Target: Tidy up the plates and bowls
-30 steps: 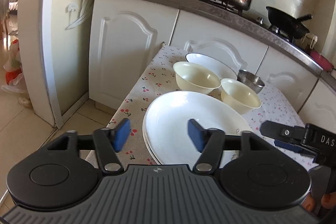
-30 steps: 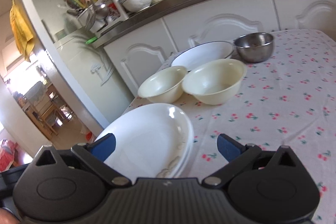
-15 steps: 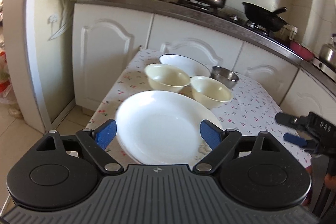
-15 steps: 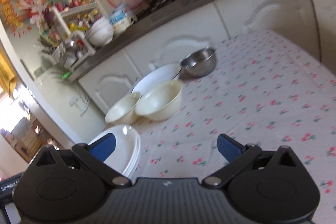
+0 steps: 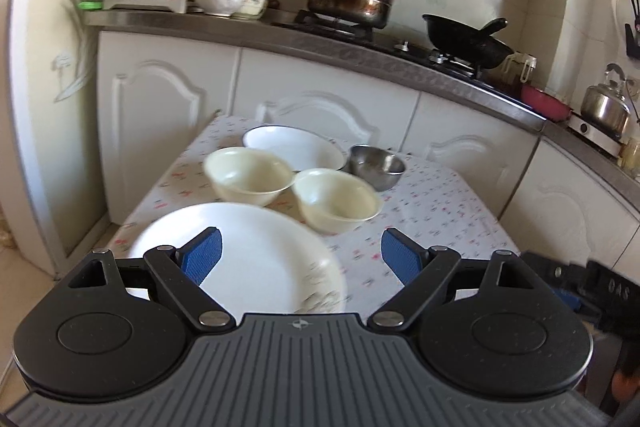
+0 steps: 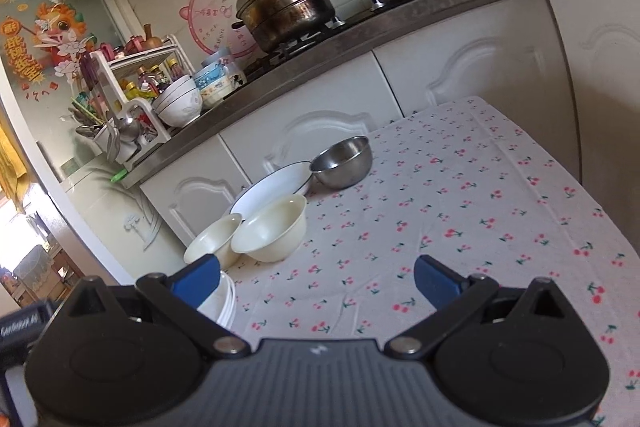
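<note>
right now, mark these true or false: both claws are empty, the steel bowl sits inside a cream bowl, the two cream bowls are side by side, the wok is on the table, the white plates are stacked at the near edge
1. Both claws are empty: true. The left claw and the right claw stand open with nothing between the pads.
2. The steel bowl sits inside a cream bowl: false. It stands alone on the tablecloth, beside the blue-rimmed dish.
3. The two cream bowls are side by side: true.
4. The wok is on the table: false. It is on the stove.
5. The white plates are stacked at the near edge: true.
</note>
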`<action>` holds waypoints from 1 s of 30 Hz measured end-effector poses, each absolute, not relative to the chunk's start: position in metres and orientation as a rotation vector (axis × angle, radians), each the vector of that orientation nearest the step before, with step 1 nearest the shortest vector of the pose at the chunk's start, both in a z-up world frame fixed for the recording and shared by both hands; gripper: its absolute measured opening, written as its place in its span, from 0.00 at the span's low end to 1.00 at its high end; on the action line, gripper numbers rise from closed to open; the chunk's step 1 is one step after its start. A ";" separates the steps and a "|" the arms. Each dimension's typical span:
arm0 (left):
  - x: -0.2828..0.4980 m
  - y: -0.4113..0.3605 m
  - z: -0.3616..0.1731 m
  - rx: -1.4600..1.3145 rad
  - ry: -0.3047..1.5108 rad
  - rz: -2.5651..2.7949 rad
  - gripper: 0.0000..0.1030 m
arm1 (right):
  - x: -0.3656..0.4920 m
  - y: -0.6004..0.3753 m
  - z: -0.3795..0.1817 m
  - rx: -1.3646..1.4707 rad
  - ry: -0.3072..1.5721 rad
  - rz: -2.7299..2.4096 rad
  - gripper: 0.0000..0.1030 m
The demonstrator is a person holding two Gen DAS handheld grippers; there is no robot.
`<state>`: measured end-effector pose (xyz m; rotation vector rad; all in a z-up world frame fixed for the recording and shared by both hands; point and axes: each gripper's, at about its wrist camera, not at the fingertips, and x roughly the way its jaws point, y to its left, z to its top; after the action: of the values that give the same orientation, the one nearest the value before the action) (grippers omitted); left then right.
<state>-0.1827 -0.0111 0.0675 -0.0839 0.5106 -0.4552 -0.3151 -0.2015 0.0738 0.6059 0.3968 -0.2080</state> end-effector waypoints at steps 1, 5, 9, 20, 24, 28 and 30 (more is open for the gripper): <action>-0.178 -0.017 0.066 -0.087 0.508 -0.467 1.00 | -0.316 -0.204 0.073 0.608 0.396 -0.212 0.99; -0.159 -0.037 0.061 -0.091 0.489 -0.483 1.00 | -0.320 -0.214 0.070 0.643 0.406 -0.228 0.99; -0.138 -0.048 0.057 -0.125 0.471 -0.468 1.00 | -0.323 -0.226 0.067 0.702 0.406 -0.256 0.99; -0.068 -0.024 0.061 -0.189 0.458 -0.267 1.00 | -0.294 -0.230 0.063 0.719 0.411 -0.201 0.99; -0.044 -0.002 0.054 -0.256 0.493 -0.229 1.00 | -0.269 -0.221 0.066 0.717 0.422 -0.141 0.99; -0.023 0.013 0.043 -0.298 0.544 -0.187 0.99 | -0.238 -0.213 0.067 0.736 0.439 -0.056 0.99; -0.015 0.018 0.039 -0.316 0.574 -0.179 0.94 | -0.220 -0.209 0.069 0.744 0.448 -0.009 0.99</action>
<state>-0.0150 0.0179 0.0388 -0.3159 0.5736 -0.1791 -0.2200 -0.2087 0.0695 0.7437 0.4477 -0.0089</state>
